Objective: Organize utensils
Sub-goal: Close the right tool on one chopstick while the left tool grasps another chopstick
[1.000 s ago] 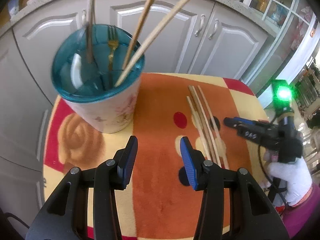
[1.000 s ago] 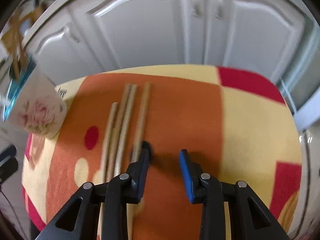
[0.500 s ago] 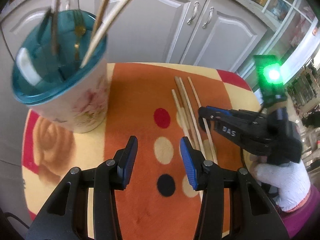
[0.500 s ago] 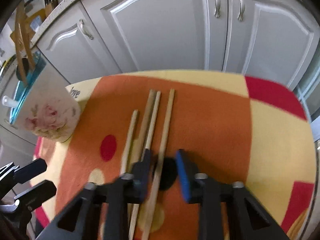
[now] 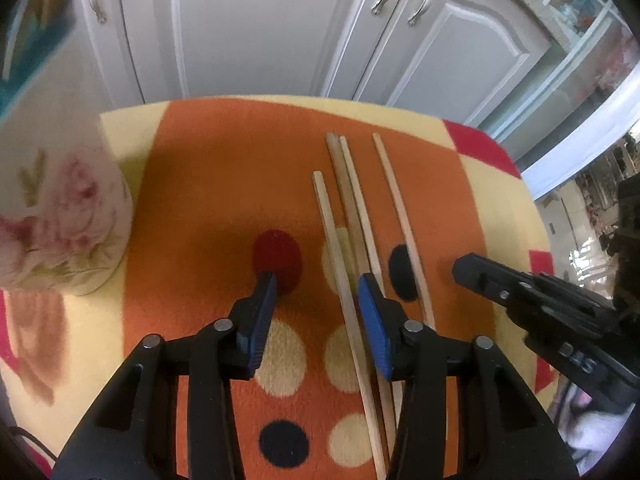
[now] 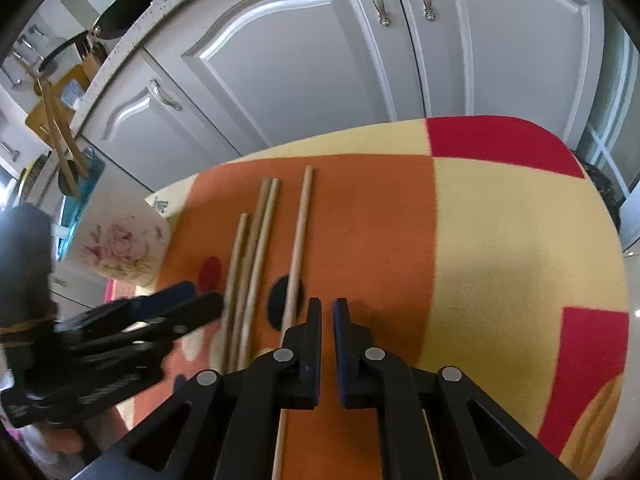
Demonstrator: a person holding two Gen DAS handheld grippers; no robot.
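Several wooden chopsticks [image 5: 354,204] lie side by side on the orange patch of the mat [image 5: 200,168]. My left gripper [image 5: 318,294] hangs low over them. Its jaws are closing, with the leftmost chopstick [image 5: 332,248] between the blue pads, which do not press on it. In the right wrist view my right gripper [image 6: 327,310] is shut with nothing in it. The rightmost chopstick [image 6: 298,248] runs just left of its left finger. The floral cup with a teal rim [image 6: 120,248] stands at the mat's left side and holds more chopsticks [image 6: 60,140].
The mat covers a small rounded table; its far edge [image 6: 500,120] drops off towards grey cabinet doors [image 6: 300,60]. My right gripper [image 5: 468,270] lies close to the right of the left one, and my left gripper [image 6: 202,296] shows blurred in the right wrist view.
My left gripper has swung right and down from the cup to the chopsticks. My right gripper's jaws have shut and shifted right, off the chopstick that was between them.
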